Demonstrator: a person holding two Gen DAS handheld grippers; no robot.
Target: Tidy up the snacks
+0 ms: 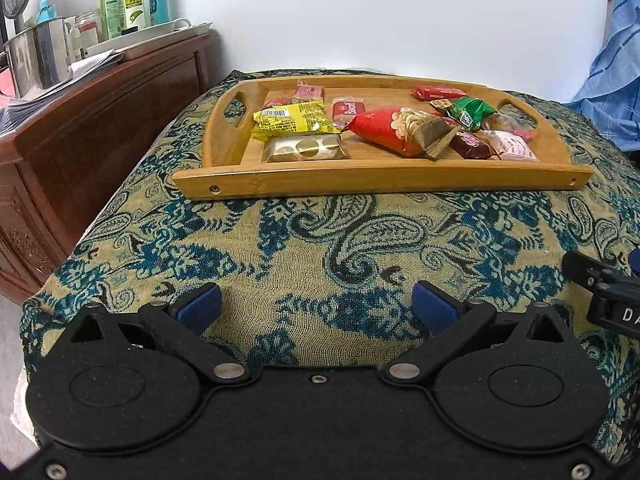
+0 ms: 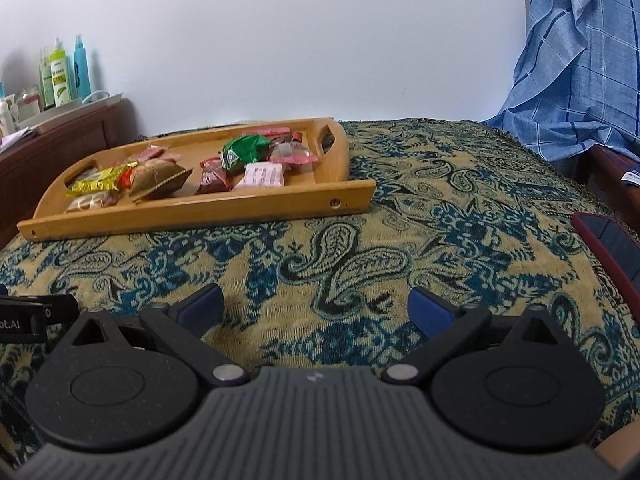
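1. The desk cloth (image 1: 320, 240) is tan with a teal and black paisley pattern.
2. The tray (image 1: 384, 178) is honey-coloured wood.
3. One snack packet (image 1: 294, 120) is yellow, another snack bag (image 1: 384, 130) red, and a wrapped sweet (image 1: 472, 112) green.
4. The hanging fabric (image 2: 580, 60) is blue with checks.
5. The gripper pads (image 1: 434, 306) are blue.

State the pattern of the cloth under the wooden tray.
Teal and black paisley on tan woven cloth, clearest in the right wrist view.

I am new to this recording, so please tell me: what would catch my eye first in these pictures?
First, the wooden tray at the far side of the patterned cloth, filled with bright snack packets; the red bag lies in its middle and the yellow packet to its left. Nearer, the left gripper and right gripper stand open over bare cloth, both empty.
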